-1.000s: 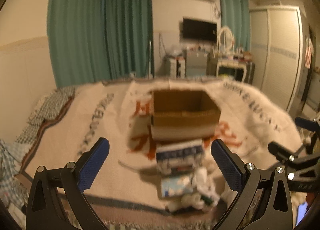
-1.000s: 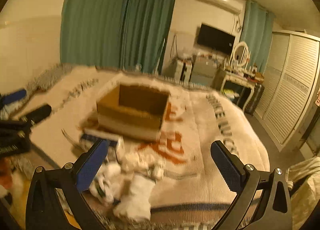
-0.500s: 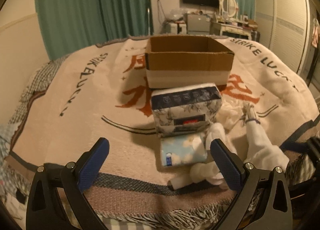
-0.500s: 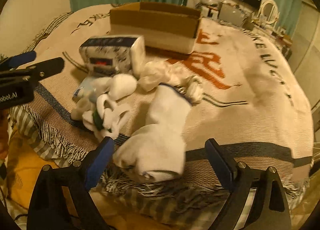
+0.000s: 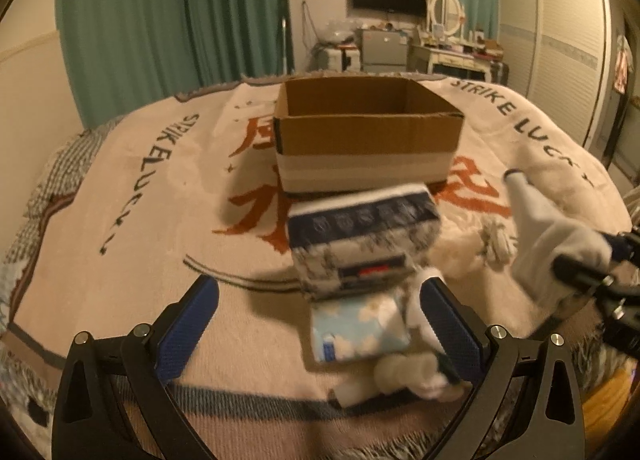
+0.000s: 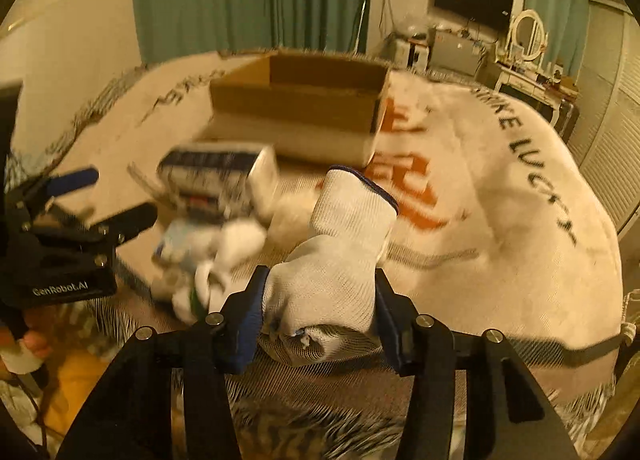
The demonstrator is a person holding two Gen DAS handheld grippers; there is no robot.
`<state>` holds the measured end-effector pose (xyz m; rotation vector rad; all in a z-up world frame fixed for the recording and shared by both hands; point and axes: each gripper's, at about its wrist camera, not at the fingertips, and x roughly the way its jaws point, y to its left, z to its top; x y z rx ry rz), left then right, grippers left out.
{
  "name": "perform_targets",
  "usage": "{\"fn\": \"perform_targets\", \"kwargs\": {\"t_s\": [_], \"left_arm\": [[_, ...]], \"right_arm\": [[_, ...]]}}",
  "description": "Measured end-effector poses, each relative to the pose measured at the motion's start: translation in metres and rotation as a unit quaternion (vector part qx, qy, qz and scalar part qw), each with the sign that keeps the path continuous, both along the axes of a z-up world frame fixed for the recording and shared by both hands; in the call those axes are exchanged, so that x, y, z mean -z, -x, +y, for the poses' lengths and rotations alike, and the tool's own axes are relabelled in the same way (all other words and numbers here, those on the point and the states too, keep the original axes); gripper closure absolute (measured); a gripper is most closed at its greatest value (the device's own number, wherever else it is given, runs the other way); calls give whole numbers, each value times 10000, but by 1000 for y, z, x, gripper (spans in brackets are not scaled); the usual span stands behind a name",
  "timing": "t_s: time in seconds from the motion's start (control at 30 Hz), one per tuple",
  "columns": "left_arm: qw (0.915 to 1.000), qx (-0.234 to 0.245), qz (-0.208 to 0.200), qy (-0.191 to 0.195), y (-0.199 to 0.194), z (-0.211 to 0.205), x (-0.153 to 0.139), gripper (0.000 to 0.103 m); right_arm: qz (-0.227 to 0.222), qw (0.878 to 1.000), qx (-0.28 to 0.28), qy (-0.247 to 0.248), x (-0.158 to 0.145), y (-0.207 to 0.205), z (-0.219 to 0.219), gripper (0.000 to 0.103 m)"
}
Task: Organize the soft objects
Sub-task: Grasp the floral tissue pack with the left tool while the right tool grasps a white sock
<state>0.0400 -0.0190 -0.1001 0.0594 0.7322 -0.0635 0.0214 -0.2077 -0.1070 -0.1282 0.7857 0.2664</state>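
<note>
1. Glove first: the white knitted work glove with a dark blue cuff edge (image 6: 340,260) sits between the blue pads of the right gripper (image 6: 320,312), whose jaws are drawn in against its bunched lower end. Its long axis runs forward from the jaws, cuff pointing toward the open brown cardboard box (image 6: 296,115).

2. That box is the landmark. The glove lies on its near side, a little to its right, seemingly lifted above the cream woven blanket with orange characters (image 6: 500,219). Carrying it to the box calls, I judge, for a forward push with a slight leftward drift.

3. The right tool is plainly the nearer arm; the left gripper (image 5: 320,324) stands wide apart and holds nothing, aimed at the heap in front of the box.

4. Directly before the box stands a navy-and-white printed soft tissue pack (image 5: 364,236); nearer than that lies a pale blue cloud-print packet (image 5: 356,328), with rolled white socks (image 5: 404,374) nearest of all.

5. Hard to read: the right wrist view is smeared by motion, so the heap shows only as blurs. The box floor is hidden behind its front wall, so I cannot tell what it contains. The glove's fingers are tucked out of sight inside the jaws.
</note>
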Motion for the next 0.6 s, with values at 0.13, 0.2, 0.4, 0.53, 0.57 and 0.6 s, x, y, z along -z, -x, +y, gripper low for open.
{"fn": "perform_targets", "kwargs": {"t_s": [0.13,0.2,0.4,0.53,0.57,0.6], "left_arm": [[9993,163,343,-53,-31,3,18,6],[9983,317,489,31,-45,-1,28,6],[9967,625,477,205,-73,-12,35,6],[9958,710,488,292,-97,-13,40,7],[9956,715,484,367,-102,-12,40,13],[9951,726,514,442,-106,-11,41,16]], "right_arm": [[-47,9999,70,-116,-8,-21,-8,54],[-23,9999,60,-152,-9,-33,-10,54],[-20,9997,94,-233,-9,-72,-15,54],[47,9994,82,-327,-4,-96,-15,54],[81,9994,63,-339,-1,-99,-14,54],[107,9993,47,-347,1,-102,-13,54]]}}
